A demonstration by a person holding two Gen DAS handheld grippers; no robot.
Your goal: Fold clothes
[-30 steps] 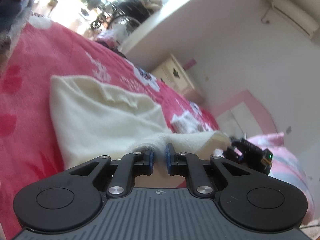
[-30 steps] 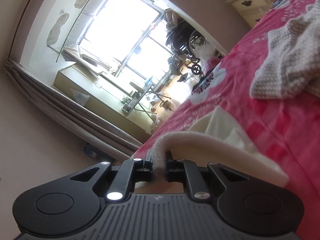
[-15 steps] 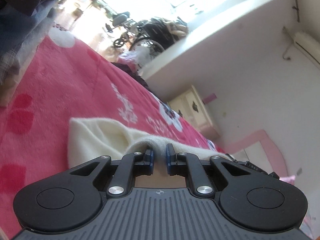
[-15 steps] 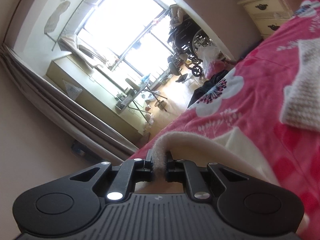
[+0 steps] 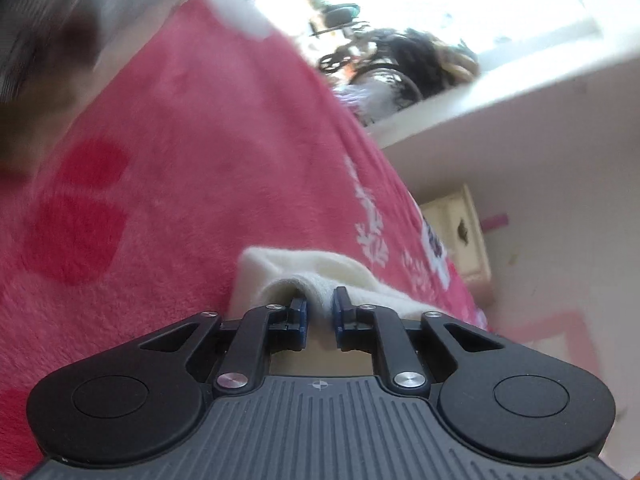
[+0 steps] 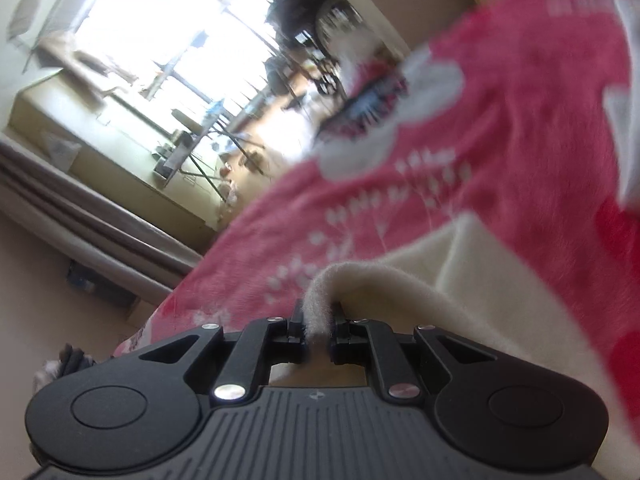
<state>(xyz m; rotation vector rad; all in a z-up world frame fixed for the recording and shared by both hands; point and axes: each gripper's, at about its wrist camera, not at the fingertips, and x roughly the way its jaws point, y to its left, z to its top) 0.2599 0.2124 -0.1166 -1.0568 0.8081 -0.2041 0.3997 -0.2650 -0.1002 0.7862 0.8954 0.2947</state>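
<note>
A cream fleece garment [image 5: 320, 268] lies on a pink flowered bedspread [image 5: 200, 168]. My left gripper [image 5: 319, 312] is shut on a raised fold of the garment, low over the bed. In the right wrist view the same cream garment [image 6: 460, 276] spreads to the right, and my right gripper [image 6: 320, 326] is shut on its thick edge, which curls up between the jaws. Most of the garment is hidden under both grippers.
A blurred pile of dark and grey clothes [image 5: 44, 20] sits at the upper left of the bed. A cream nightstand [image 5: 460, 236] stands past the bed's far edge. A grey knit piece [image 6: 624, 92] lies at the right. A window and a wheelchair show beyond.
Both grippers have moved forward and lower over the bed with the garment held. Less cream cloth shows ahead of the left gripper. The grey knit piece has slid to the right edge.
</note>
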